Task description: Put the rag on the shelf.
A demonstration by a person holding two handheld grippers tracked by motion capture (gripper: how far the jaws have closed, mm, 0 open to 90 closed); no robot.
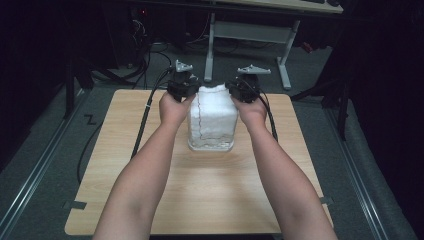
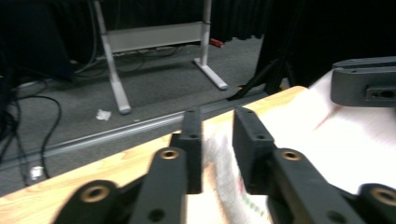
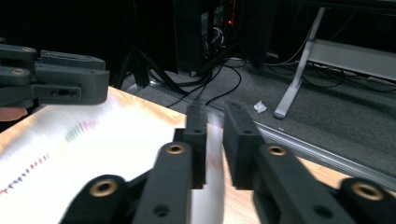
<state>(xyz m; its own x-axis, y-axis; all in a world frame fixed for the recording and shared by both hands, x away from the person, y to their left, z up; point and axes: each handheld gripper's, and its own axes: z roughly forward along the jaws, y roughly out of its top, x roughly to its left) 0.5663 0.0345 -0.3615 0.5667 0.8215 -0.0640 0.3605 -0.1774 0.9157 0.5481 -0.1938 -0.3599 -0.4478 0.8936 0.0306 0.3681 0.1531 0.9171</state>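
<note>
A white cloth [image 1: 212, 117], stitched with a dark line, is seen heaped in a clear container [image 1: 211, 145] at mid-table [image 1: 125, 200]. Its top corners lie between the narrowly parted jaws of the left gripper [image 1: 192, 90] and right gripper [image 1: 234, 90], the edge blurred in both gripper views. With so loose a hold, the fabric could be lost and sag unevenly, or the container could be tipped.

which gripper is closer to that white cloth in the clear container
Neither clearly: both are at the white cloth. The left gripper is at its top left corner, the right gripper at its top right, each with cloth between slightly parted jaws.
</note>
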